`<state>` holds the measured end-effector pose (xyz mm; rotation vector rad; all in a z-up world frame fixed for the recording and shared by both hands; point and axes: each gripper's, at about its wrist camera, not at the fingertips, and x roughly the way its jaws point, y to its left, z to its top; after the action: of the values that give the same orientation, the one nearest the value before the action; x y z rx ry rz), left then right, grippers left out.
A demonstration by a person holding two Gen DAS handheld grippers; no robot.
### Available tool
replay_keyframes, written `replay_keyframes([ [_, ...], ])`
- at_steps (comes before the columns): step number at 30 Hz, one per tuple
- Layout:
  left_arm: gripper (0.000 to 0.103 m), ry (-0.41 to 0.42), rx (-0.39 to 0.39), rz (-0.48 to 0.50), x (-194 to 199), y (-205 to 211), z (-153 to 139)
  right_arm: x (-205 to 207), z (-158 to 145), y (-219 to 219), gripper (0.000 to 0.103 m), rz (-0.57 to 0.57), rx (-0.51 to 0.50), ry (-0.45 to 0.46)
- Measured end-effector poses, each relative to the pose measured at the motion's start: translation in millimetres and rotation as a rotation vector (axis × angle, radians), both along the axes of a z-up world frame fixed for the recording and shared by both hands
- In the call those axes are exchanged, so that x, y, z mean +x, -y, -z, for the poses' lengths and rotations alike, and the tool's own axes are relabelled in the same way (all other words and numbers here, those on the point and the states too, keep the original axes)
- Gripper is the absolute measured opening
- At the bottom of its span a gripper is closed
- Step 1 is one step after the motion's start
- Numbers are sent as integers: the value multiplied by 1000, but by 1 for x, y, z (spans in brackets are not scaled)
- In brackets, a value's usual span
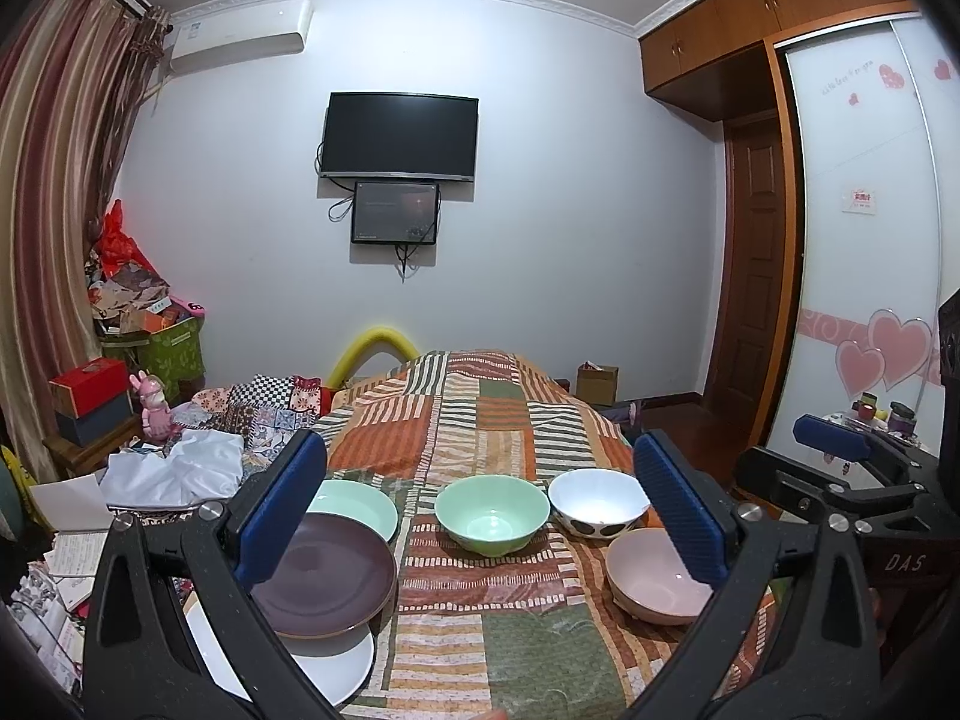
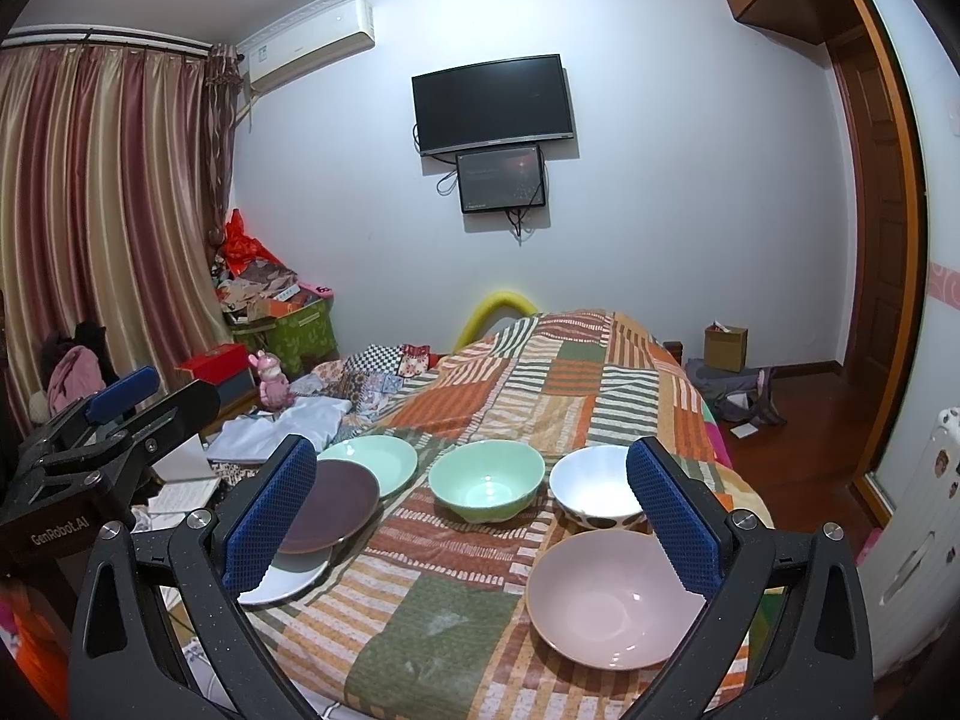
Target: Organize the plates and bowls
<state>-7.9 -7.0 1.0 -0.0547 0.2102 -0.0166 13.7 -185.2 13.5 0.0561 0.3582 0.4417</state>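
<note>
With both claws (image 1: 480,516) (image 2: 474,510) spread and empty, the pink bowl (image 2: 618,594) is best gripped by its rim and nested into the green bowl (image 2: 487,487).

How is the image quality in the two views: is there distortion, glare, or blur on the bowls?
Left wrist view: strong fisheye bending, dark corners; green bowl sharp with a small highlight inside; open left gripper fingers slightly soft. Right wrist view: same curved walls; pink bowl sharp, with small glints; green bowl shows brighter glare; right gripper open.
</note>
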Motion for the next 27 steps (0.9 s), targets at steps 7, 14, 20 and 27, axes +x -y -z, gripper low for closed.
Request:
replay_keyframes([
  [7, 103, 5, -2, 0, 0, -1, 1, 1, -3, -1, 103, -7, -5, 4],
  [14, 103, -6, -15, -3, 3, -7, 4, 5, -1, -7, 103, -12, -17, 3],
  [20, 103, -34, -26, -10, 13, -19, 9, 14, 4, -17, 103, -21, -32, -16],
  [27, 103, -90, -24, -43, 30, -41, 23, 31, 17, -39, 103, -56, -72, -68],
])
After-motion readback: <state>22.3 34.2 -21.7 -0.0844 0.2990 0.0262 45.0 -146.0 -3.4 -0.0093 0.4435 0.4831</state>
